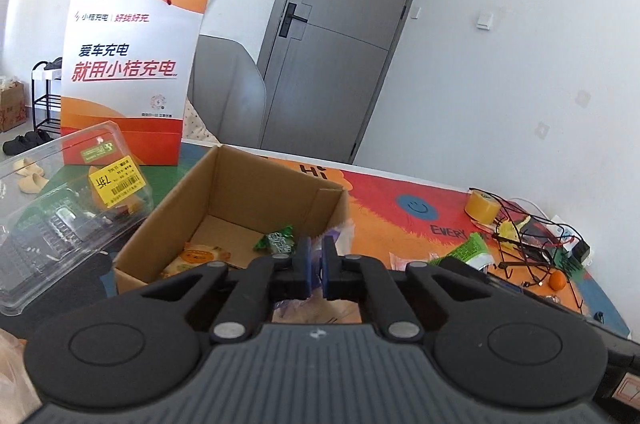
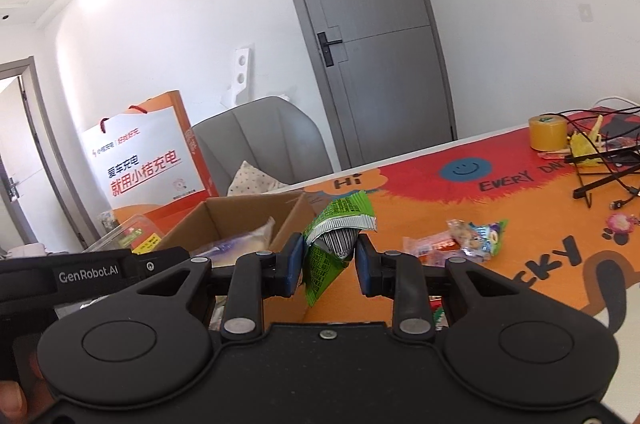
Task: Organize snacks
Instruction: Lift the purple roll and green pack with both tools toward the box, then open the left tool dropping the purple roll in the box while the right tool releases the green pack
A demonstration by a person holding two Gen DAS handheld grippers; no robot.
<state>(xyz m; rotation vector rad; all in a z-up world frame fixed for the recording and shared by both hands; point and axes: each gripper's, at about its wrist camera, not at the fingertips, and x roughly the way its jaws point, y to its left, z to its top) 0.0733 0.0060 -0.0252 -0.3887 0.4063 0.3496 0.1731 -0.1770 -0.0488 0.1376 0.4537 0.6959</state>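
An open cardboard box (image 1: 240, 208) stands on the colourful table mat, also seen in the right wrist view (image 2: 240, 212). A green sweet packet (image 1: 278, 240) and an orange pastry packet (image 1: 200, 258) lie inside it. My left gripper (image 1: 316, 264) hovers at the box's near right corner, shut on the thin edge of a clear, purple-printed snack packet (image 2: 240, 244) that hangs over the box. My right gripper (image 2: 328, 260) is just right of the box, shut on a crumpled green snack packet (image 2: 336, 224) with a barcode showing.
An orange-and-white paper bag (image 1: 128, 72) stands behind the box. A clear plastic clamshell (image 1: 60, 208) lies to its left. Several loose snack packets (image 2: 468, 240) lie on the mat to the right. Farther right are a yellow tape roll (image 2: 546, 132) and a black wire stand (image 1: 528, 244).
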